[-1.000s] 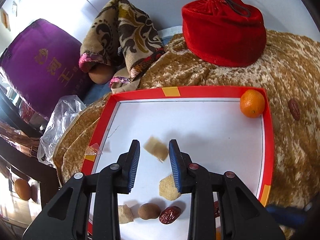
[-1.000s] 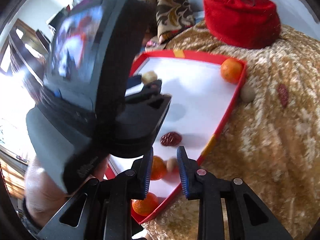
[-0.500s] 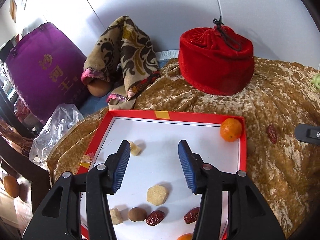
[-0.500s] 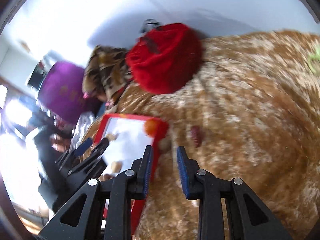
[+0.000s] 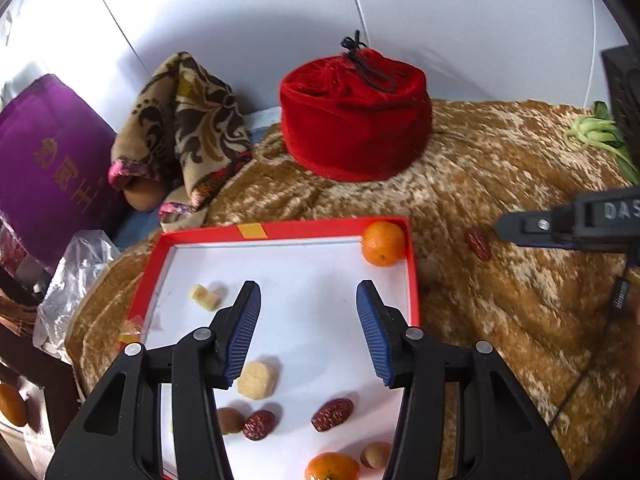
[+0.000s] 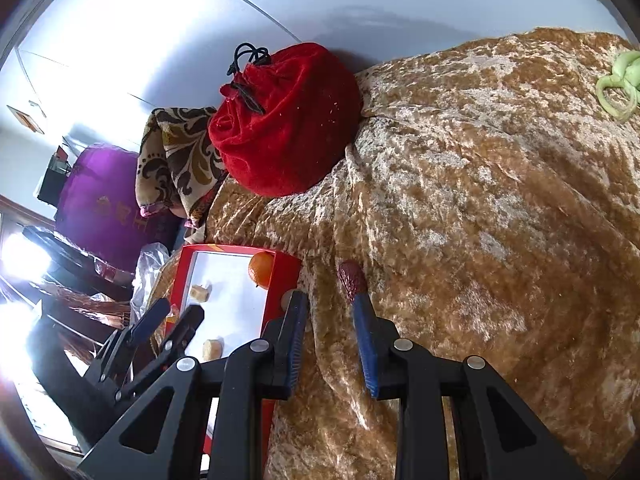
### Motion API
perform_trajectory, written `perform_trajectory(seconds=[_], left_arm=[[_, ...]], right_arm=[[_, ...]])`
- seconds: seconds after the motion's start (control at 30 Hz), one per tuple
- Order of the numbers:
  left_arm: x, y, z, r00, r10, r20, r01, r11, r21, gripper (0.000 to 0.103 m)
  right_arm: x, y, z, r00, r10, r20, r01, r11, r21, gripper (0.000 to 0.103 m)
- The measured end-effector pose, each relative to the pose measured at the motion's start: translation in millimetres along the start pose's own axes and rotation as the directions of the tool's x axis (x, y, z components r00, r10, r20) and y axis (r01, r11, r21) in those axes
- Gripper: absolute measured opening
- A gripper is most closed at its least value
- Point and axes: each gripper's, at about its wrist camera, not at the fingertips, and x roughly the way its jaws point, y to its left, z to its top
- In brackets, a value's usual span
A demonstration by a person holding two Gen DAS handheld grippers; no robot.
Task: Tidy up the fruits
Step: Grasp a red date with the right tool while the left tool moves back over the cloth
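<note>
A red-rimmed white tray (image 5: 280, 231) lies on a gold cloth. It holds an orange (image 5: 383, 243) in its far right corner, a pale cube (image 5: 205, 297), a pale block (image 5: 256, 380), two red dates (image 5: 332, 420), brown nuts (image 5: 229, 421) and another orange (image 5: 331, 467). My left gripper (image 5: 308, 332) is open and empty above the tray. A loose red date (image 6: 351, 281) lies on the cloth right of the tray; it also shows in the left wrist view (image 5: 477, 245). My right gripper (image 6: 330, 340) is open, with the date just beyond its right fingertip. A small round nut (image 6: 287, 299) sits beside the tray's rim.
A red velvet drawstring bag (image 5: 355, 118) stands behind the tray. A patterned blanket (image 5: 188, 128) and a purple bag (image 5: 48, 160) are at the back left, a plastic bag (image 5: 76, 272) at the left. Green vegetable pieces (image 5: 600, 136) lie at the far right.
My left gripper has opened wide, let go of the pale cube and drawn back above the tray. My right gripper has swung off the tray to the loose date and opened a little.
</note>
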Motion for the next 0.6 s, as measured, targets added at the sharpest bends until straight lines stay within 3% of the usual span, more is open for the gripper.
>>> perform_trajectory(seconds=[0.2,0.33,0.47,0.53,0.6], left_arm=[[6.1,21.5,-0.7,0.999,0.029,-0.037,-0.032,0.996,-0.086,0.049],[4.0,21.9,-0.8,1.000,0.002,-0.030,-0.005,0.996,-0.087,0.049],[-1.1,6.1,-1.0,0.992,-0.120,-0.024,0.119,0.992,-0.046,0.049],[1.0,-5.2,-1.4,0.968,-0.244,-0.052,0.242,0.969,-0.043,0.049],[3.9,-20.0,-3.1,0.946,-0.312,-0.086,0.312,0.950,-0.021,0.049]], right_arm=[[26.1,15.5,-2.2,0.997,0.048,-0.054,-0.050,0.998,-0.036,0.027],[39.9,23.5,-6.4,0.996,0.040,-0.077,-0.045,0.997,-0.064,0.027],[32.1,16.6,-2.1,0.998,0.041,-0.040,-0.042,0.999,-0.019,0.027],[23.3,10.3,2.3,1.000,0.021,-0.012,-0.022,1.000,-0.015,0.027],[18.4,0.0,5.8,1.000,0.021,-0.001,-0.021,1.000,0.023,0.027]])
